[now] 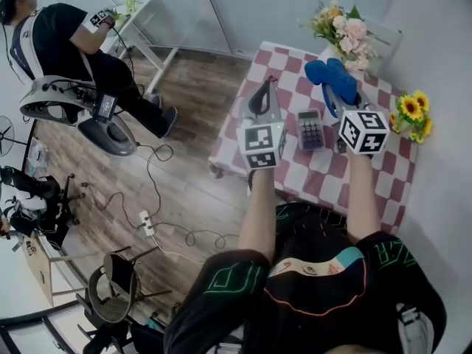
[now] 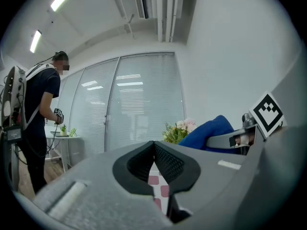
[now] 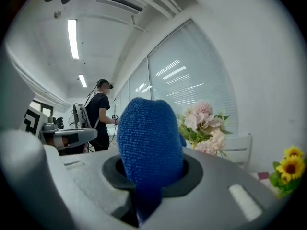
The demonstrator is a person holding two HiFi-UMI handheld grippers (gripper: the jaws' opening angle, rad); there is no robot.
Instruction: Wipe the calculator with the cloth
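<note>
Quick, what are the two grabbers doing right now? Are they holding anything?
Left gripper: closed, holding nothing.
Right gripper: closed on the blue cloth.

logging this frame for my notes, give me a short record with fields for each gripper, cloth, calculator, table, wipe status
left gripper: fingers shut at the tips, nothing between them
right gripper: fingers shut on cloth
cloth: blue, bunched, sticking out past the fingers
calculator: flat on the table, between the two grippers, cloth not on it
table: pink-and-white checked cover, flowers at the far edge
wipe status: not yet begun
</note>
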